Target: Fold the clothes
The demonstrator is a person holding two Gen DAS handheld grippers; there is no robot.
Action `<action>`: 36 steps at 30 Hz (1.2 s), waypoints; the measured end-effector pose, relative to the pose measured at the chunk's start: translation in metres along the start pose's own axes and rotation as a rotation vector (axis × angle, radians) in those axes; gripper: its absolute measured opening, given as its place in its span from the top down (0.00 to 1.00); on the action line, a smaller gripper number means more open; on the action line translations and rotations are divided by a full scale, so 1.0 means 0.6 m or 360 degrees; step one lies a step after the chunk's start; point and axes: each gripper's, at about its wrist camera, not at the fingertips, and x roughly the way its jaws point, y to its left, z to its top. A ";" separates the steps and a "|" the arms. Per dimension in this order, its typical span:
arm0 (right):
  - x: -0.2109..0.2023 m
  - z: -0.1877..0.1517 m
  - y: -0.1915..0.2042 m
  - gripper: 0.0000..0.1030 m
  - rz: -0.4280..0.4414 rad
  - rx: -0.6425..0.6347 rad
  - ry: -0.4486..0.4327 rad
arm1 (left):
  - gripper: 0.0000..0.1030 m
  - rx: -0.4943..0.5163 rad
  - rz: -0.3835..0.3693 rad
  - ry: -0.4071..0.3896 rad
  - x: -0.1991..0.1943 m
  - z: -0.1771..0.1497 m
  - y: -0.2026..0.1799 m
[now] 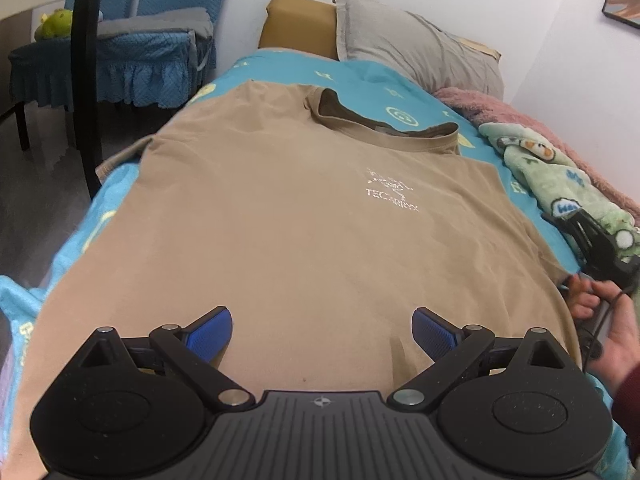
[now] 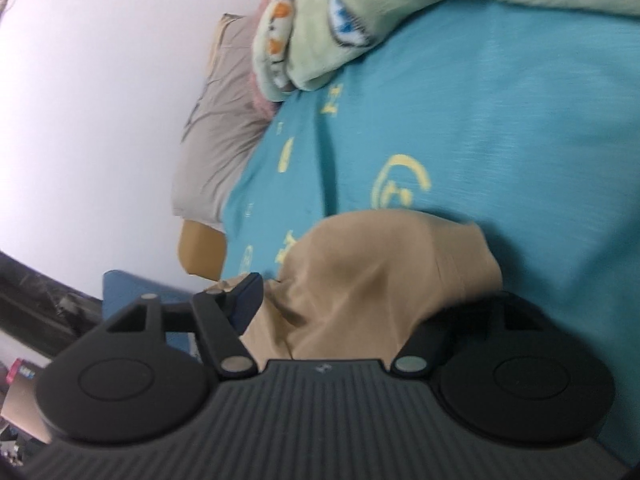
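A tan T-shirt (image 1: pixel 288 216) with a white chest logo lies spread flat on the blue bedsheet (image 1: pixel 360 76), collar toward the pillows. My left gripper (image 1: pixel 322 332) is open and empty, hovering over the shirt's lower middle. My right gripper (image 2: pixel 360 296) is at the shirt's right edge; it also shows in the left wrist view (image 1: pixel 592 240). A bunched tan sleeve (image 2: pixel 380 272) lies between its wide-apart jaws. The right finger is hidden under the cloth, so I cannot tell whether it grips.
A green cartoon blanket (image 1: pixel 552 172) and a pink blanket (image 1: pixel 500 108) lie along the wall side. A grey pillow (image 1: pixel 412 44) and tan cushion (image 1: pixel 300 24) sit at the head. A blue-covered chair (image 1: pixel 120 60) stands left of the bed beside a black pole (image 1: pixel 86 80).
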 end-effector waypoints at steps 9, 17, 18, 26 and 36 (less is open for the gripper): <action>0.064 0.039 0.046 0.87 -0.0161 -0.0099 0.0059 | 0.05 -0.0022 -0.0078 0.0022 0.002 0.006 -0.011; -0.008 0.020 0.196 0.93 -0.0462 -0.0871 -0.0230 | 0.09 0.0109 -0.0015 -0.0029 -0.032 0.032 -0.015; -0.012 0.011 0.223 0.93 -0.0496 -0.0993 -0.0256 | 0.09 0.0157 -0.0007 -0.0050 -0.042 0.036 -0.014; 0.021 -0.125 0.425 0.93 -0.0652 -0.1750 -0.0394 | 0.09 0.0141 0.0077 -0.0157 -0.103 0.049 0.029; 0.179 -0.433 0.462 0.92 -0.0664 -0.2340 0.0011 | 0.09 -0.0161 0.0040 -0.0092 -0.118 0.055 0.135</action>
